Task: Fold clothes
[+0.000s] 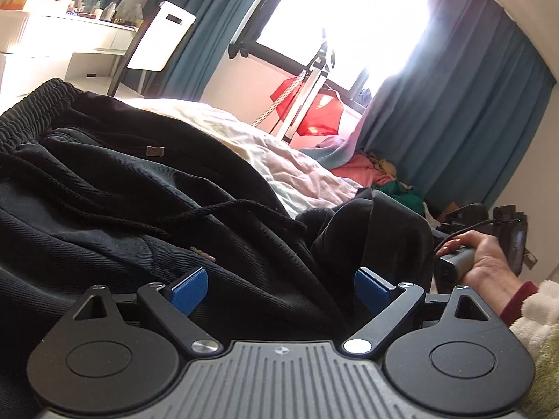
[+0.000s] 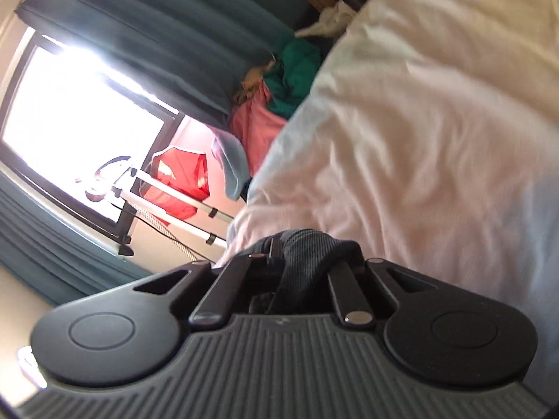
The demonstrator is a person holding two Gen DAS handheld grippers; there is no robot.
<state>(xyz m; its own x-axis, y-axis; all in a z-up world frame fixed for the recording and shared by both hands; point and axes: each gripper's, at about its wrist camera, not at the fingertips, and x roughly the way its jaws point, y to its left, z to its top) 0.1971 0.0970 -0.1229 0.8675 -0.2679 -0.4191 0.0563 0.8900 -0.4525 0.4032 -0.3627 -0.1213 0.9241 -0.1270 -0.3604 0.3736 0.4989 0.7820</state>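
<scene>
Black sweatpants [image 1: 139, 188] with an elastic waistband and drawcord lie spread on the bed in the left wrist view. My left gripper [image 1: 279, 288] is open, its blue pads [image 1: 190, 291] wide apart with the black cloth lying between them. In the right wrist view my right gripper [image 2: 307, 248] is shut on a fold of the black sweatpants [image 2: 307, 258], held tilted over the bed. The right hand and its gripper handle [image 1: 464, 262] show at the right of the left wrist view, beside a raised hump of the pants.
A pale sheet [image 2: 419, 139] covers the bed. A heap of pink and green clothes [image 1: 380, 174] lies at the far bed edge by teal curtains [image 1: 447, 111]. A stand with a red shade [image 1: 314, 111] is under the bright window. A white desk and chair [image 1: 157, 42] stand at left.
</scene>
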